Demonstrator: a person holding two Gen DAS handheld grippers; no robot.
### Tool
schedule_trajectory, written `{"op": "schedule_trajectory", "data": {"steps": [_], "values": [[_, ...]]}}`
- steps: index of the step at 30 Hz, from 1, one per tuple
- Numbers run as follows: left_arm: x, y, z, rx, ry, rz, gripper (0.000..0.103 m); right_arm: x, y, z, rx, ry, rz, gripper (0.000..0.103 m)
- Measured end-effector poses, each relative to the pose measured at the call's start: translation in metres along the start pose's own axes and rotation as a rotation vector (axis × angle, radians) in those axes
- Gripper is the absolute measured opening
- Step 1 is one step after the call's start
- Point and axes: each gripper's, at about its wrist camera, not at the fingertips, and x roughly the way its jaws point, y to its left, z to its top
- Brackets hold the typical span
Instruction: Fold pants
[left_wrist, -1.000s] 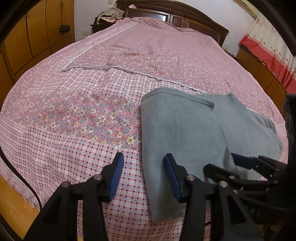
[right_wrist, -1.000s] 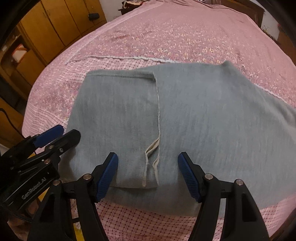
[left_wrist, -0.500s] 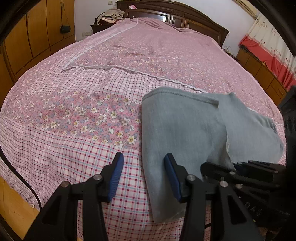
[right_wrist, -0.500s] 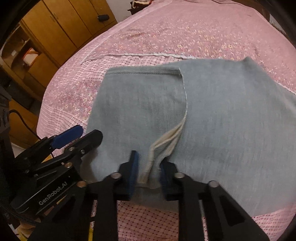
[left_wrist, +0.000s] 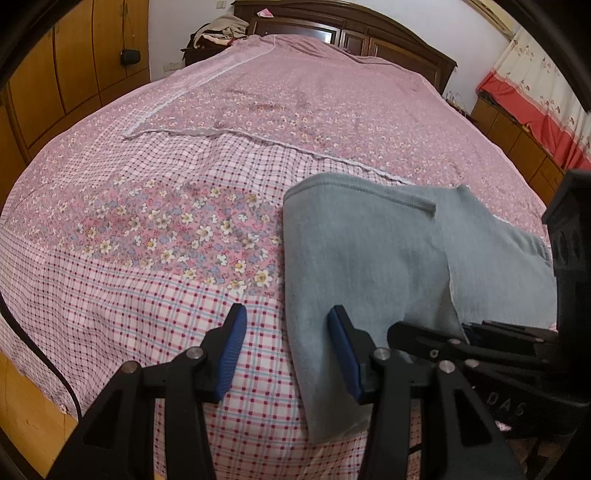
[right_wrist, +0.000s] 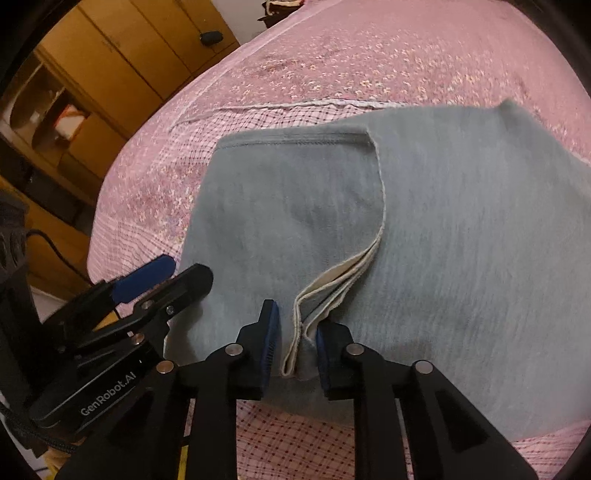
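**Inspector:** Jaws first.

**Assistant:** The right gripper (right_wrist: 296, 341) has its blue pads drawn in on the cream-edged hem (right_wrist: 332, 291) of the pants (right_wrist: 443, 240), pinching the layered cloth. The left gripper (left_wrist: 288, 347) stands spread; one pad hangs over the bedspread (left_wrist: 147, 221), the other over the near left edge of the pants, gripping nothing.

**Inspector:** Position of the garment?

**Assistant:** One pair of grey-blue pants, folded over itself, lies flat at the foot of the bed, toward four o'clock in the left wrist view.

**Inspector:** Surface and room?

**Assistant:** One bed under a pink floral and checked bedspread. A dark wooden headboard (left_wrist: 369, 33) stands at twelve o'clock, orange-brown wardrobes (left_wrist: 74, 55) at ten, a red and white curtain (left_wrist: 535, 85) at two. Two grippers in all.
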Motion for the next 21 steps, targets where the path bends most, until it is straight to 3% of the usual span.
{"op": "schedule_trajectory", "data": {"steps": [5, 12, 21], "values": [[-0.005, -0.001, 0.002, -0.001, -0.008, 0.007, 0.048, -0.012, 0.001, -0.003, -0.032, -0.052, 0.008, 0.008], [-0.019, 0.0, 0.007, -0.009, -0.041, 0.005, 0.048, -0.045, -0.001, -0.002, -0.031, -0.148, 0.038, 0.007], [-0.026, -0.014, 0.012, 0.021, -0.053, -0.025, 0.048, -0.089, -0.012, -0.001, -0.026, -0.259, 0.012, 0.007]]}}
